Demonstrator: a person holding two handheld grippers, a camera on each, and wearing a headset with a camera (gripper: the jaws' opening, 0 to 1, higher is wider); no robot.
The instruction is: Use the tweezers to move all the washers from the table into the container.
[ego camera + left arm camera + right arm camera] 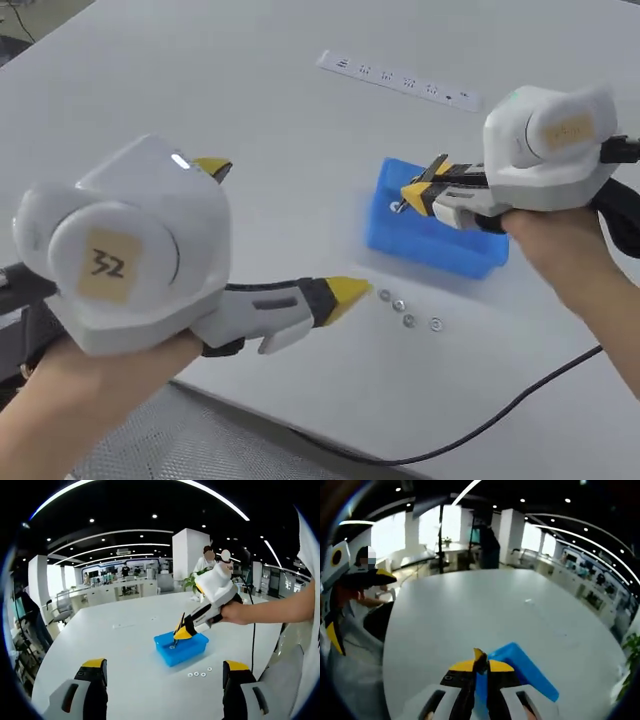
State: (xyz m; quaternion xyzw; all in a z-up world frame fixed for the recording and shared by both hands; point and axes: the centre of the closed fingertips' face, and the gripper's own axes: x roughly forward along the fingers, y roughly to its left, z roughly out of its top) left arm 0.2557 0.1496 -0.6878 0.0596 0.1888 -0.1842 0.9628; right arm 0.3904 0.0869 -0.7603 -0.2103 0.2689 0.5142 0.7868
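Observation:
Several small washers (pixel 408 320) lie in a short row on the white table, just in front of the blue container (pixel 430 250). My right gripper (pixel 418 190) is shut on the tweezers (pixel 405 200), whose tip hangs over the container's left end with a small grey piece, likely a washer, at it. The left gripper view shows that gripper (pixel 182 630) above the container (pixel 175 657), with the washers (pixel 200 673) nearer. My left gripper (pixel 282 230) stands open and bare, left of the washers. In the right gripper view the jaws (pixel 480 662) pinch the tweezers (pixel 480 655) over the container (pixel 530 672).
A white power strip (pixel 400 80) lies at the far side of the table. A black cable (pixel 500 410) curves along the near right. The table's front edge runs close under my left gripper, with a grey mesh seat (pixel 180 430) below it.

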